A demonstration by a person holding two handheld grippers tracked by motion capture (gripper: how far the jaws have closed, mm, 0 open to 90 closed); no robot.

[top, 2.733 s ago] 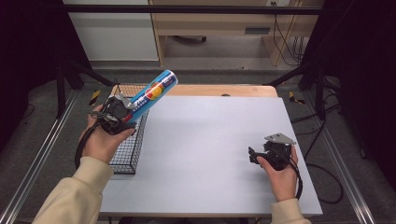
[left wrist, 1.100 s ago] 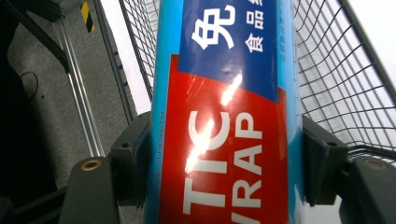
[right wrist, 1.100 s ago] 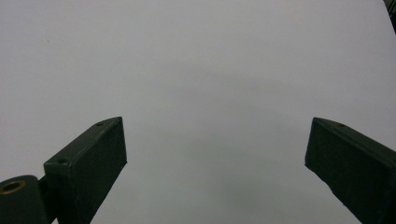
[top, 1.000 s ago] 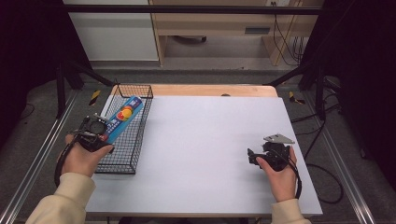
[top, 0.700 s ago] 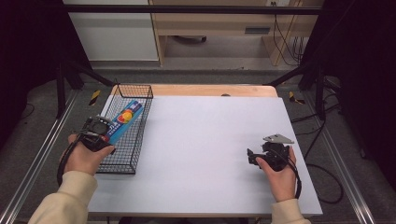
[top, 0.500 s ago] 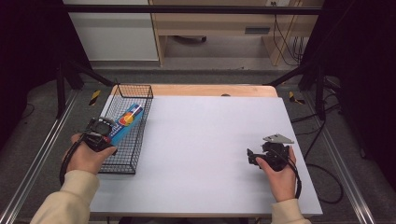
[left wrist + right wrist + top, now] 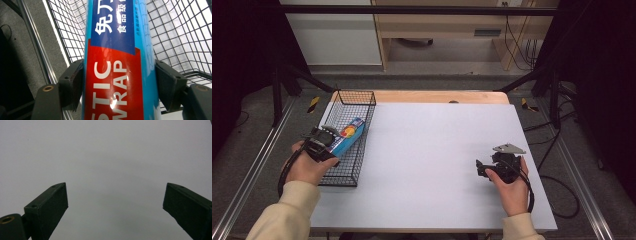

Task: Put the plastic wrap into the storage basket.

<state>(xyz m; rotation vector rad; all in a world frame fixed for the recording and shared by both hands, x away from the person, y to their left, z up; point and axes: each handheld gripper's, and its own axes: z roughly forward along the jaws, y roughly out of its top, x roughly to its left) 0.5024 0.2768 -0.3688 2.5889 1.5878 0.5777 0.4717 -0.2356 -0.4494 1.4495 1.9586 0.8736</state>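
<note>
A long blue and red plastic wrap box [image 7: 349,134] lies slanted low inside the black wire basket [image 7: 355,92] at the table's left edge. My left gripper [image 7: 335,143] is shut on the box's near end. In the left gripper view the box [image 7: 117,45] runs up between both jaws, which press its sides, with the basket mesh [image 7: 180,37] behind it. My right gripper [image 7: 479,169] rests in the person's hand low over the white table [image 7: 432,145] at the right. In the right gripper view my right gripper [image 7: 115,202] stands open with nothing between its jaws.
The basket stands along the left side of the white tabletop, next to a metal rail [image 7: 252,170]. A wooden strip [image 7: 437,96] borders the far edge. Black frame legs [image 7: 542,75] and cables [image 7: 562,190] stand beyond the right side.
My left gripper has carried the box from raised above the basket down and left into it, tilting it flatter. The right gripper has stayed where it was.
</note>
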